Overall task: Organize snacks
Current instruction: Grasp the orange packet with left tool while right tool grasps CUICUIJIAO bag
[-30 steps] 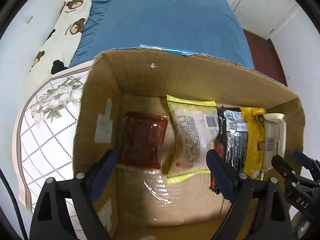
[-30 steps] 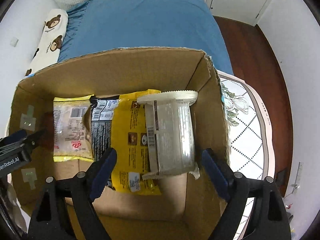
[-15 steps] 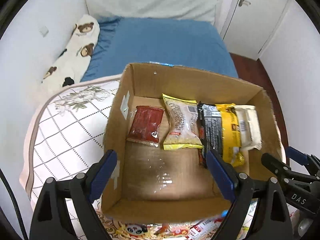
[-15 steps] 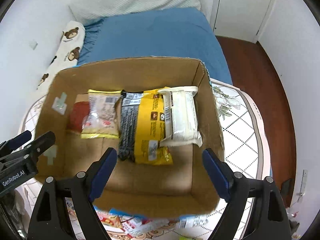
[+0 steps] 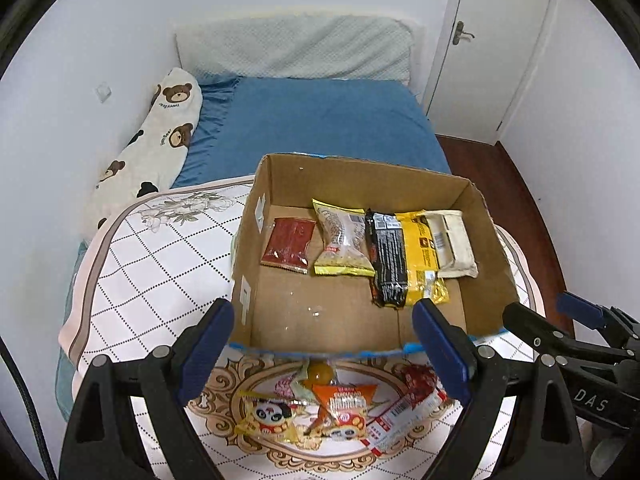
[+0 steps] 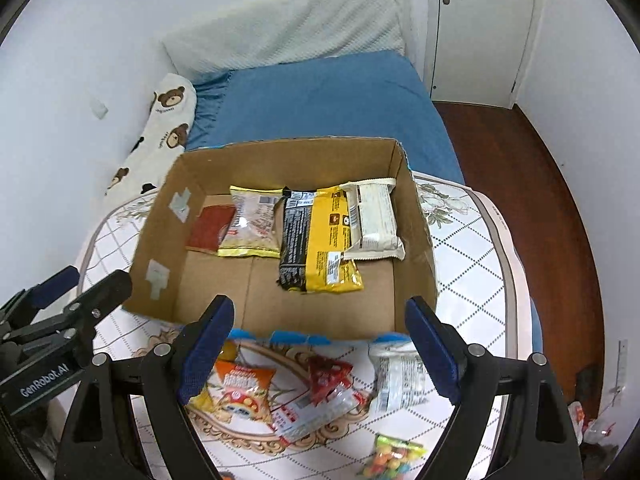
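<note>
An open cardboard box [image 5: 460, 196] [image 6: 160, 216] sits on a quilted mat. Inside, along its far side, lie a red packet [image 5: 288, 244] [image 6: 208, 232], a pale yellow-edged packet [image 5: 342, 240] [image 6: 252, 222], a black and yellow packet [image 5: 404, 256] [image 6: 320, 240] and a white packet [image 5: 454, 240] [image 6: 374, 216]. Loose snacks lie in front of the box: an orange packet [image 5: 344, 400] [image 6: 244, 384], a panda packet [image 5: 268, 416], a red packet [image 6: 328, 372], a clear packet [image 6: 396, 376] and a candy bag [image 6: 390, 456]. My left gripper [image 5: 324, 344] and right gripper [image 6: 320, 340] both hang open and empty above the box's near edge.
The mat [image 5: 160, 256] covers a surface at the foot of a blue bed [image 5: 312, 120] with a bear-print pillow [image 5: 160, 136]. White walls close in on the left; a door [image 5: 492, 40] and dark wood floor [image 6: 520, 184] lie to the right.
Both grippers have pulled up and back from inside the box. The whole box and the loose snacks in front of it have come into view. Jaws stayed open.
</note>
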Motion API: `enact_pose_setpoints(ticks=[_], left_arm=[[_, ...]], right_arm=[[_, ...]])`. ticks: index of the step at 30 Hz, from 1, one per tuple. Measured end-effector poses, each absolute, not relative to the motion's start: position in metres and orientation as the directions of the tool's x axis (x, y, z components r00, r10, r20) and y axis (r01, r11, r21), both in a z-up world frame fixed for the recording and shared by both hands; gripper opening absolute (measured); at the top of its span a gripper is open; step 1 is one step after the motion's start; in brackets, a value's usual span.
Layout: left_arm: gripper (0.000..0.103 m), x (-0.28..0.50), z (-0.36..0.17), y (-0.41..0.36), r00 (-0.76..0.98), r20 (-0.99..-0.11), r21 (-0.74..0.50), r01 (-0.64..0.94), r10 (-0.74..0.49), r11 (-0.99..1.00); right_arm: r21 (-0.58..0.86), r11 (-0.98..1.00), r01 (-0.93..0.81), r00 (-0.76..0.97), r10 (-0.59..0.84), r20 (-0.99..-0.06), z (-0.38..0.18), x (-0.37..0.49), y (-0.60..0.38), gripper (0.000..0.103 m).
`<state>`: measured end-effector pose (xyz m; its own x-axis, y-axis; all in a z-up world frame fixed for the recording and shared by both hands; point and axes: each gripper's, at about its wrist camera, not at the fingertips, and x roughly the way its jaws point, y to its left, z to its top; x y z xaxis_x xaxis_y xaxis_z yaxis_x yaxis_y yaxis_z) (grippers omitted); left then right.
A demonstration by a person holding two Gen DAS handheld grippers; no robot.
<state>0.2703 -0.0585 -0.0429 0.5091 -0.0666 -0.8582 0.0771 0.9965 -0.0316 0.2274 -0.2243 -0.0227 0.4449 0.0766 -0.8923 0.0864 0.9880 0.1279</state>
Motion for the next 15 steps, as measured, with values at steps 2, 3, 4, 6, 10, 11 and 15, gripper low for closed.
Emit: enact_pose_setpoints(ticks=[2, 3, 4, 6, 10, 11, 15], left_arm=[[0.091, 0.261, -0.043, -0.057, 0.511, -0.857, -0.033, 0.078, -0.069, 0.996], [0.091, 0.256, -0.043, -0.056, 0.51, -0.858, -0.033, 0.077, -0.068, 0.996], [0.091, 0.25, -0.045, -0.054, 0.506, -0.86, -0.033, 0.077, -0.068, 0.996], [0.091, 0.236, -0.052, -0.05, 0.487, -0.871, -0.03, 0.09, -0.07, 0.995], [0.091, 0.195, -0.084, -0.041, 0.434, -0.9, 0.042, 0.137, -0.022, 0.99], [0.091, 0.183, -0.098, -0.037, 0.405, -0.914, 0.062, 0.151, -0.005, 0.987], [0.091, 0.13, -0.169, -0.026, 0.222, -0.974, 0.102, 0.269, 0.041, 0.958]], right_arm=[[0.141, 0.986, 0.087, 0.45, 0.088, -0.889, -0.018, 0.216, -0.225, 0.089], [0.148, 0.985, 0.088, 0.451, 0.093, -0.887, -0.018, 0.211, -0.224, 0.089], [0.155, 0.984, 0.09, 0.45, 0.098, -0.888, -0.019, 0.205, -0.225, 0.089], [0.172, 0.981, 0.095, 0.431, 0.115, -0.895, -0.025, 0.192, -0.225, 0.089], [0.221, 0.968, 0.12, 0.345, 0.168, -0.924, -0.06, 0.16, -0.224, 0.089], [0.231, 0.965, 0.127, 0.321, 0.181, -0.93, -0.071, 0.154, -0.223, 0.089], [0.251, 0.956, 0.152, 0.196, 0.22, -0.956, -0.122, 0.125, -0.215, 0.089]])
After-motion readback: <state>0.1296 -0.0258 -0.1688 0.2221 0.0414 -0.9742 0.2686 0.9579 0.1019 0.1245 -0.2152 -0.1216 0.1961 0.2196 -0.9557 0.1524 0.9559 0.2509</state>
